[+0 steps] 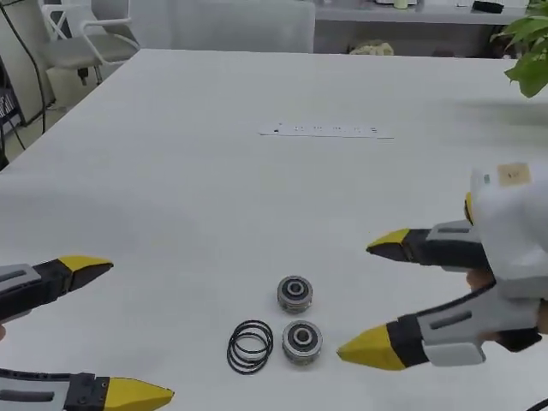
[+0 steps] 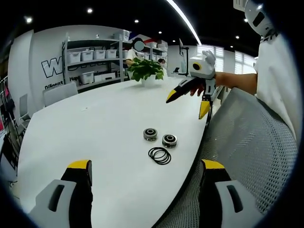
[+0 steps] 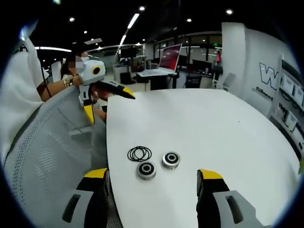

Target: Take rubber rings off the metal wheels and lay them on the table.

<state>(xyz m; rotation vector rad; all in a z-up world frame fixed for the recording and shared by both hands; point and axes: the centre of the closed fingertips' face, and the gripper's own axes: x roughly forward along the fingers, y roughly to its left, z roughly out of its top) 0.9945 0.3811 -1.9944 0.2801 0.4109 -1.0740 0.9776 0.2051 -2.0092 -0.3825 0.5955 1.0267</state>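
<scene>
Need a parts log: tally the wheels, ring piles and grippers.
Wheels: 2
Ring pile: 1, loose rings overlapping, too tangled to count singly
Grippers: 2, left gripper and right gripper, both open
Total: 5

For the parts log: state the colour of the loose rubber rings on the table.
Black. The rubber rings show best in the head view.

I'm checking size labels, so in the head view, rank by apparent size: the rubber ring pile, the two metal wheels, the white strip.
1. white strip: longest, though thin and farthest.
2. rubber ring pile.
3. near wheel and far wheel: look alike; nearness may explain any slight difference.
</scene>
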